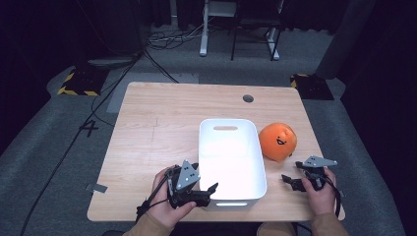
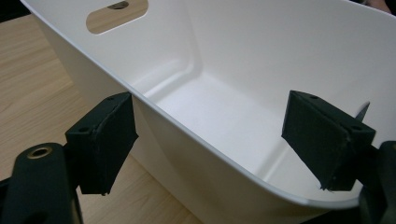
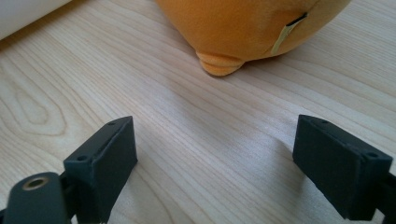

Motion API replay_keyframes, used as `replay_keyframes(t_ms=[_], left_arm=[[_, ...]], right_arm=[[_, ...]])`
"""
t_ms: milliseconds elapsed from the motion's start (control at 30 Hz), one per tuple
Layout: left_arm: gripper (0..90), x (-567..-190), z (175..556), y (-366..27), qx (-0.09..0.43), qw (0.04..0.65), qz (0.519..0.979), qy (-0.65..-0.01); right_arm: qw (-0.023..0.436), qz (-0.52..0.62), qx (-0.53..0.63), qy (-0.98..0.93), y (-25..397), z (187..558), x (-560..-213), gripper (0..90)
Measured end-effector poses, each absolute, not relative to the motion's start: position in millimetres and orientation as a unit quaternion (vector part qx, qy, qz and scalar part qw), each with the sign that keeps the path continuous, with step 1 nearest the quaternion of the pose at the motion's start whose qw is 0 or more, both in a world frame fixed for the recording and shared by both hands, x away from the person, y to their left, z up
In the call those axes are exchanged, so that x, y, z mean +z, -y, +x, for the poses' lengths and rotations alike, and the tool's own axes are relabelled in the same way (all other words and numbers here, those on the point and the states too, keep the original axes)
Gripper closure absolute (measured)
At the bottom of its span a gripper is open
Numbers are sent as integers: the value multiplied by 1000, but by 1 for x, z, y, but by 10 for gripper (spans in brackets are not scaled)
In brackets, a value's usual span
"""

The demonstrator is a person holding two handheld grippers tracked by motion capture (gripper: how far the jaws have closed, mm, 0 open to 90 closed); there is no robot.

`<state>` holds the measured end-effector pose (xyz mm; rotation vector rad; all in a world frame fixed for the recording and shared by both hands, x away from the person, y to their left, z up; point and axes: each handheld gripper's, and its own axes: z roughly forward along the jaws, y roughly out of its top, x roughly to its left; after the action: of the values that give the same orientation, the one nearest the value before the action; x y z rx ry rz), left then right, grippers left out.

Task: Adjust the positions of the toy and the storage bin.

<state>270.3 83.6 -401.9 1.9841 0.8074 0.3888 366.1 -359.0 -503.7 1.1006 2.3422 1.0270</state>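
Two tongs, both with jaws apart: left tongs [image 1: 209,192] straddling tub [image 2: 224,154] wall at bench near edge; right tongs [image 1: 289,180] short of orange plush [image 1: 278,141] beside tub. Risks: tipping tub; nudging plush off right edge.

A light wooden table [image 1: 162,128] fills the frame's centre. On it sit a white bin [image 1: 231,162], centre, and an orange plush toy [image 1: 278,141] right of it.

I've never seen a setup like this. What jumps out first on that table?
A bright orange plush toy with a little face sits right of a white bin at the table's middle. The person's left gripper straddles the bin's near corner, open, while the right gripper lies open just short of the toy.
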Motion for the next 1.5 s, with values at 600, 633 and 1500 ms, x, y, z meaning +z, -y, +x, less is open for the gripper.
replay_keyframes(t_ms=[600, 633, 1500], left_arm=[[206, -385, 276, -104, 166, 505, 785, -319], [206, -385, 276, -104, 166, 505, 785, -319], [191, -446, 360, -196, 245, 416, 757, -440]], right_arm=[[178, 389, 362, -828, 359, 366, -504, 137], [178, 389, 362, -828, 359, 366, -504, 137], [177, 390, 362, -828, 359, 366, -504, 137]])
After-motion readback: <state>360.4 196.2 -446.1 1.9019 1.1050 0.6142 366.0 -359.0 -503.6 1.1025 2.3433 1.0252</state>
